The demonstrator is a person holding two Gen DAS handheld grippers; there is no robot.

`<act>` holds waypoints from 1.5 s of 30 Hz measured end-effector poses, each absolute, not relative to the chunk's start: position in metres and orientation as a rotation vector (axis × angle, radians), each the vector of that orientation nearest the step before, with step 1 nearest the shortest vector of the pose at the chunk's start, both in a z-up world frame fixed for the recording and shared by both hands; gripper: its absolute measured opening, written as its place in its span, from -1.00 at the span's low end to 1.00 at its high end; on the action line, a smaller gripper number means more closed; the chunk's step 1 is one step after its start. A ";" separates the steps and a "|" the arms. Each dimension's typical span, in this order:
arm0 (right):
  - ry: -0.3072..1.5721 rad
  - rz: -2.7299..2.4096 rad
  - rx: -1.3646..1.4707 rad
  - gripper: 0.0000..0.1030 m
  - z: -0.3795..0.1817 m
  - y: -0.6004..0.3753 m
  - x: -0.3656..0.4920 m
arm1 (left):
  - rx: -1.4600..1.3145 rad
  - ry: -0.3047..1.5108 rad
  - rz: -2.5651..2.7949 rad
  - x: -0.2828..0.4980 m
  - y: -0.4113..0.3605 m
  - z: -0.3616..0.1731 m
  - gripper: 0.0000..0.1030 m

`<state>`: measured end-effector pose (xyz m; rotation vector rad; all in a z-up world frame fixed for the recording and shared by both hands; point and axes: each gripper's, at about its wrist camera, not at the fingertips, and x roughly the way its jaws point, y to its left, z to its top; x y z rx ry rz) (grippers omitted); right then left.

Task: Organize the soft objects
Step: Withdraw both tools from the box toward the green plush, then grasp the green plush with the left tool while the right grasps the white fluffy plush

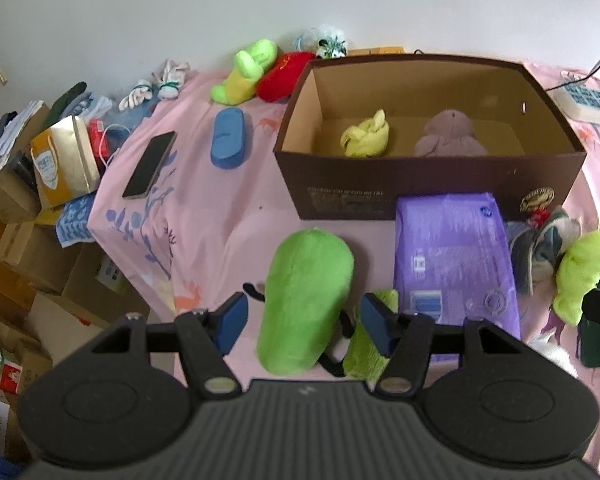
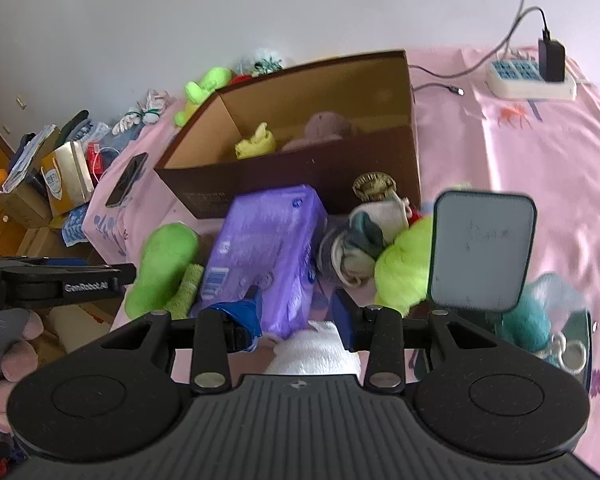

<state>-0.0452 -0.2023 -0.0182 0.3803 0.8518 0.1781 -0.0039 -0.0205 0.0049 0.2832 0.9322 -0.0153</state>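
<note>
A brown cardboard box (image 1: 428, 184) sits open on a pink bedsheet (image 1: 204, 208). Inside it lie 2 soft things: a small yellow plush (image 1: 366, 139) and a mauve plush (image 1: 450, 136), well apart on the box floor. That looks like the finished share of the sorting, and it is a small one.

Much more appears to remain outside. Just in front of the box lie a purple soft pack (image 1: 454, 256), a large green plush (image 1: 306, 300), a green rolled cloth (image 1: 370, 340) beside it, a bundle of grey and white socks (image 2: 358, 240) and a neon yellow fluffy toy (image 2: 404, 268). Behind the box sit another green and yellow plush (image 1: 246, 74) and a red plush (image 1: 280, 76).

The left gripper (image 1: 302, 322) is spread wide, with the large green plush between its 2 blue fingers, neither visibly touching it. The right gripper (image 2: 298, 314) is also open, holding nothing; a white soft item (image 2: 316, 350) lies just below its fingers, next to the purple soft pack's near corner. A black phone (image 1: 150, 166) lies off to the left.
</note>
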 end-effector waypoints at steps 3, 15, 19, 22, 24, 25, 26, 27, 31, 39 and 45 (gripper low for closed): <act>0.867 0.176 0.394 -0.58 -0.021 -0.202 -0.047 | 0.290 0.938 -0.010 -0.007 -0.018 0.002 0.22; 0.918 0.152 0.353 -0.57 -0.030 -0.182 -0.051 | 0.265 0.940 -0.034 -0.008 0.023 -0.012 0.22; 0.931 0.128 0.356 -0.57 -0.033 -0.177 -0.054 | 0.224 0.948 -0.103 -0.006 0.043 -0.017 0.22; 0.944 0.098 0.365 -0.56 -0.038 -0.174 -0.059 | 0.199 0.954 -0.178 -0.004 0.054 -0.021 0.22; 0.949 0.074 0.377 -0.56 -0.040 -0.173 -0.062 | 0.204 0.945 -0.210 -0.004 0.057 -0.024 0.22; 0.949 0.060 0.385 -0.56 -0.041 -0.173 -0.063 | 0.204 0.937 -0.225 -0.003 0.058 -0.025 0.22; 0.947 0.048 0.390 -0.56 -0.042 -0.174 -0.065 | 0.202 0.931 -0.239 -0.002 0.059 -0.025 0.23; 0.945 0.039 0.395 -0.56 -0.042 -0.174 -0.066 | 0.196 0.927 -0.259 0.001 0.060 -0.026 0.23; 0.946 0.017 0.458 -0.55 -0.046 -0.176 -0.070 | 0.166 0.939 -0.350 0.012 0.060 -0.032 0.24; 0.962 -0.052 0.553 -0.53 -0.058 -0.176 -0.074 | 0.150 0.987 -0.374 0.042 0.064 -0.057 0.24; 0.975 -0.085 0.559 -0.51 -0.064 -0.174 -0.074 | 0.155 0.994 -0.419 0.055 0.060 -0.067 0.33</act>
